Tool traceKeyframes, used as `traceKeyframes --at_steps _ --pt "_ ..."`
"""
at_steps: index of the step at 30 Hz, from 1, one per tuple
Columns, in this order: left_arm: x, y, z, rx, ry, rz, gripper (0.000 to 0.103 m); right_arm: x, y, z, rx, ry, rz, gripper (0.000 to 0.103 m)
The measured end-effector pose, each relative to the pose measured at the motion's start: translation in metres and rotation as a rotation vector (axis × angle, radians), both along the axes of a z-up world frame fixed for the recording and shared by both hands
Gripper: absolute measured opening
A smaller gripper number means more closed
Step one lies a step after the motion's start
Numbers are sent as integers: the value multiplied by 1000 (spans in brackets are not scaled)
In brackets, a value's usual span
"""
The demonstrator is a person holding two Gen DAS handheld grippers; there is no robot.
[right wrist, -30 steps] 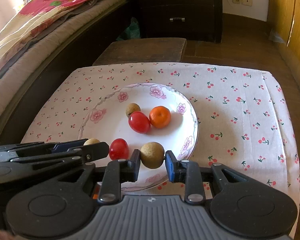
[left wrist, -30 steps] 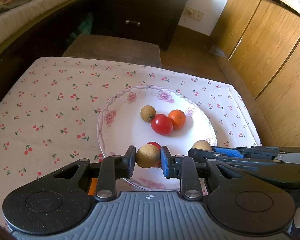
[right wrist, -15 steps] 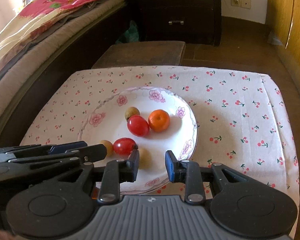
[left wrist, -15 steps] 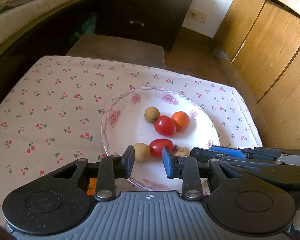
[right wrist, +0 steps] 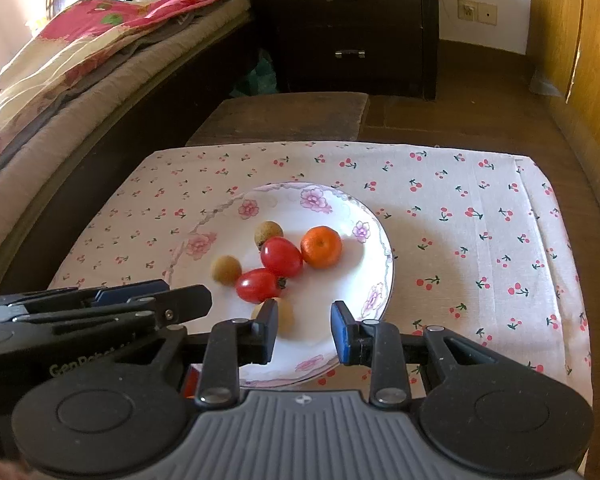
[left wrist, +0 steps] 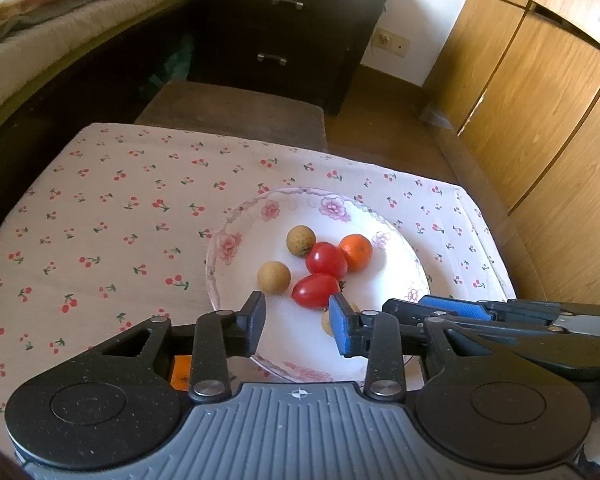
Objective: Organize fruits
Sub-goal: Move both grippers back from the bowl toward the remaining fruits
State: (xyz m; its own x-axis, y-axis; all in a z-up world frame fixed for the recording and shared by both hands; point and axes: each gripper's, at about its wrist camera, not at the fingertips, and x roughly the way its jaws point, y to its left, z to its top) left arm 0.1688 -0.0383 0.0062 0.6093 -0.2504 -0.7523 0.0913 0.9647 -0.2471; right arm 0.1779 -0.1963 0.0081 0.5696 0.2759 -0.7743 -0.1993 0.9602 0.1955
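cherry-print cloth; both grippers spread empty, right gripper half-hiding a longan

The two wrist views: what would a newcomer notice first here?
A white floral plate sits on the cherry-print tablecloth, holding a small orange mandarin, two red tomatoes and three tan round fruits. In front of it both black claws hang empty, the left claw opening.
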Motion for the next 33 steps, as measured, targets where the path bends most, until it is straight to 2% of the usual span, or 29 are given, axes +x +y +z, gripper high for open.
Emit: traceKeyframes --at_steps 15,17,24,33 --pt "-27 26 7 5 -5 14 47 -37 22 9 3 -3 91 32" --pt "-31 29 7 4 -5 13 51 -43 25 7 15 9 105 32" --pt "-42 42 5 2 4 28 51 -58 42 -1 8 27 162 33" --pt "-48 50 1 -13 24 30 52 -56 55 -19 -5 76 200 33"
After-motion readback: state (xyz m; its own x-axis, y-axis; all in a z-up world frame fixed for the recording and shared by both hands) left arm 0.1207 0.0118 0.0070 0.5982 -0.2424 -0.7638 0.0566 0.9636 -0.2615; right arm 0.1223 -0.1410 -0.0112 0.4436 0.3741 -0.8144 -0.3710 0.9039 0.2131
